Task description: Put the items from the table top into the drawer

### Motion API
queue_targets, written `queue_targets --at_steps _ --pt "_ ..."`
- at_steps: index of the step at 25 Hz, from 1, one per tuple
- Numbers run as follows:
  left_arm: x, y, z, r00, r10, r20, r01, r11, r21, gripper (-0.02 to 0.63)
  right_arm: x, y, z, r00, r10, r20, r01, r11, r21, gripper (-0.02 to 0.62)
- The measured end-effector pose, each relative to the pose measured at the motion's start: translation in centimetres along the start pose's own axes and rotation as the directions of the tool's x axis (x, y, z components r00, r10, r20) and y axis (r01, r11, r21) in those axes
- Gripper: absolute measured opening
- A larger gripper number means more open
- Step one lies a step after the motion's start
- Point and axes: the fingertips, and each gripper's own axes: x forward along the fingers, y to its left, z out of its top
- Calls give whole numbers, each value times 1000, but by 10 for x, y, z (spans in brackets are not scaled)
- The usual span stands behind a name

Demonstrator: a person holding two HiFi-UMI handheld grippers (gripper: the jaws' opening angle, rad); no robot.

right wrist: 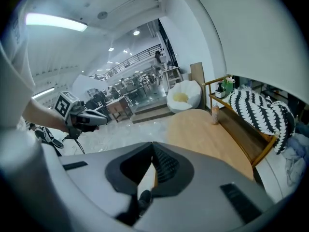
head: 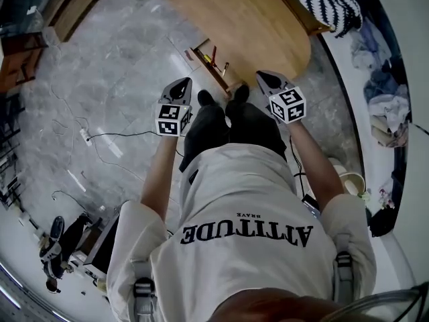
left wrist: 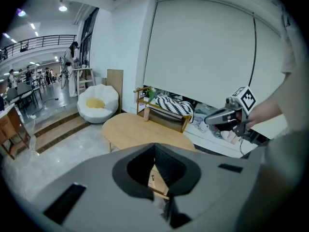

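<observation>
**Figure. Both claws held above the table, before any reach.** The left claw (head: 181, 84) and the right claw (head: 263, 77) are shown side by side in front of the person, each with its jaws pressed together and nothing held between them. The oval wooden table (head: 248, 19) lies ahead of and below both claws. Only one item can be made out on its top: a small bottle (right wrist: 215, 114), standing upright at the far edge, well apart from both claws and just beside a bench with a striped cushion (right wrist: 263, 112). The bottle is seen almost straight ahead of the left claw and off to the right of the right claw. The right claw is judged the nearer, though only slightly. The open drawer (head: 216, 66) projects from under the near edge of the table, below the gap between the claws. Small things are seen inside it but cannot be counted. Counted: two claws, one table, one open drawer, one bottle.
</observation>
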Motion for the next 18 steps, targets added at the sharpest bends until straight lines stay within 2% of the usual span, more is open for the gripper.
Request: queue_targets --at_steps 3,8,18 --pt "-21 9 -3 1000 14 10 -14 1000 -6 21 -7 18 9 1000 -1 18 1 1000 -26 20" --pt "-58 28 -11 999 28 46 -27 1000 -10 21 -17 44 18 998 -45 49 48 998 -48 20" --pt "-150 50 -35 992 -19 125 14 999 42 21 -46 139 2 980 -171 103 179 981 -74 20"
